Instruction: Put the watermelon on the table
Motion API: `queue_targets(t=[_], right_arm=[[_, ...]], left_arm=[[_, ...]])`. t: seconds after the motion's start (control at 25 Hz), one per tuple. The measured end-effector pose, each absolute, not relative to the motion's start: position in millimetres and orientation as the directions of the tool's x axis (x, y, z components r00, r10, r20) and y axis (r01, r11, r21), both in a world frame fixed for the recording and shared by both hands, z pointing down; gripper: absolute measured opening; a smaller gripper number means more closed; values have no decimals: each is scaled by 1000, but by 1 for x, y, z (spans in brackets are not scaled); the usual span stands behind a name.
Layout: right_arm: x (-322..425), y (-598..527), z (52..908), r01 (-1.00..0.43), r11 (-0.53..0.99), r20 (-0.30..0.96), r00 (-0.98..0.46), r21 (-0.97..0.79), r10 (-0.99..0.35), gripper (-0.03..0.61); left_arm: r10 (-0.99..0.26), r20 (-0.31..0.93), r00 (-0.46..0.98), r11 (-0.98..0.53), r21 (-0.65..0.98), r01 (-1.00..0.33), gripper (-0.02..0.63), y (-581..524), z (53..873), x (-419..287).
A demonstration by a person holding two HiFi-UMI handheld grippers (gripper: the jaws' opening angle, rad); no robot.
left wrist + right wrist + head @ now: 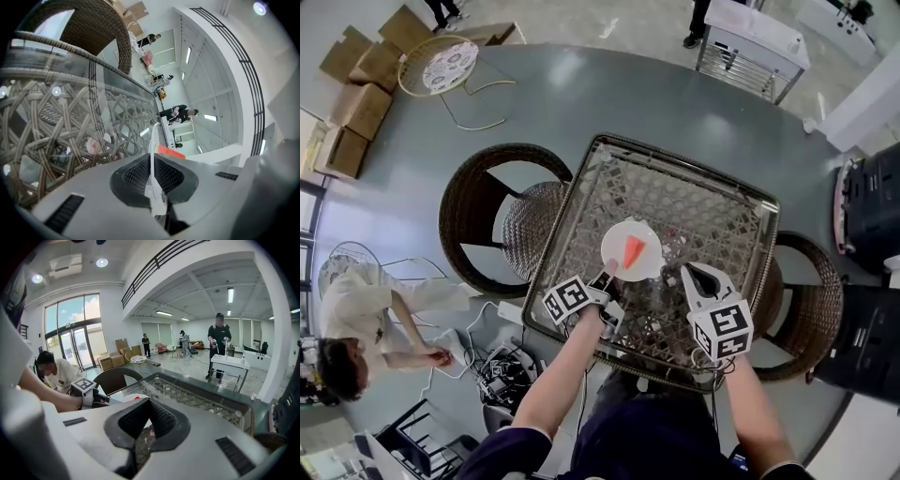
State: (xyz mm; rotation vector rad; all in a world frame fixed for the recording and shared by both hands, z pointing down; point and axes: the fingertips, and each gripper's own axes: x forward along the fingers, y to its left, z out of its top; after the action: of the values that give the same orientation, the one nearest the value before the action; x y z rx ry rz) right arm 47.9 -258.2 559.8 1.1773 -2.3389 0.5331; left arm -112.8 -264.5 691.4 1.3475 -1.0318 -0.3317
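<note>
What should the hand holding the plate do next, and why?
Probably ease the left gripper lower: it is shut on the plate rim, the watermelon slice lies on it, and I cannot tell whether the plate rests on the table.

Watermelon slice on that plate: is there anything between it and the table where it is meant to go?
Nothing visible does. The watermelon lies on a white plate, which the left gripper grips by its rim over the glass table. The glass around the plate looks bare, and the right gripper is off to one side.
</note>
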Motion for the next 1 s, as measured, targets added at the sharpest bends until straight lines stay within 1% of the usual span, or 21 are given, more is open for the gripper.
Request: queue_targets(t=[0.72,1.0], right_arm=[[61,-266,567,-833,535,573,-508,-138,-643,3],[67,-265,569,-838,527,573,-503,-142,-647,3]], left_arm=[[-705,441,555,263,890,-372,15,-271,709,-100],[-703,474,530,276,869,-410,15,-270,715,-101]])
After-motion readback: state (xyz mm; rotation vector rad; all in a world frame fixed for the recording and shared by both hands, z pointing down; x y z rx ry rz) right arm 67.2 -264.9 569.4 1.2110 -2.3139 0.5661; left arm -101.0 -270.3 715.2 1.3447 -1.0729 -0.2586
